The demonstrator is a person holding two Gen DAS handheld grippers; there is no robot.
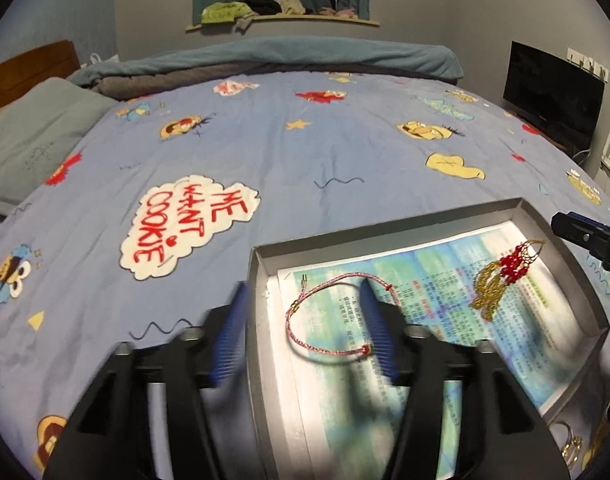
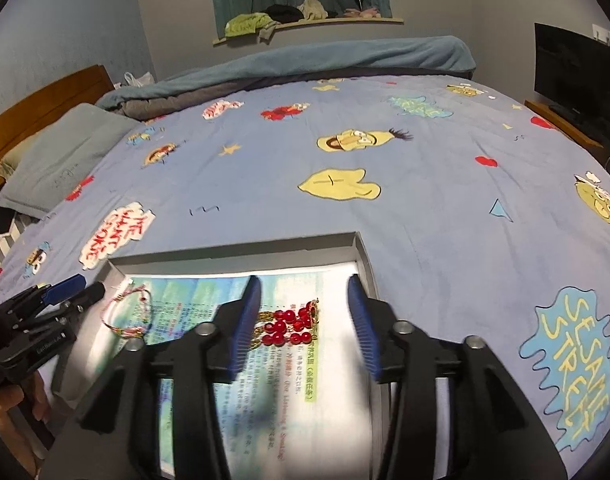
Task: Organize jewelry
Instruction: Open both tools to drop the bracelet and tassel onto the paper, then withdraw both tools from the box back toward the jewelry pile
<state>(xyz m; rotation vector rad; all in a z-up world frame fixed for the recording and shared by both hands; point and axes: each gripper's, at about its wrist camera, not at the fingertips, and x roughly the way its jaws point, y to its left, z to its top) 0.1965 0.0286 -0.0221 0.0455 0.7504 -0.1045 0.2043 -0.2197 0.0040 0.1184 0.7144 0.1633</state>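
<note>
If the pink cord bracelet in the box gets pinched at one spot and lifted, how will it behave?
The pink cord bracelet probably droops: it is thin braided cord lying in a loose, uneven loop. It looks light, so a push likely slides it across the smooth printed paper. Rolling seems unlikely, since it lies flat.

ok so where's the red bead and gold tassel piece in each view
Left wrist view: red bead piece lies at the right of the picture, near the tray's far right corner.
Right wrist view: it lies at centre, between the open fingers of the right hand-held gripper.
Shared landmark: the pink cord bracelet.
</note>
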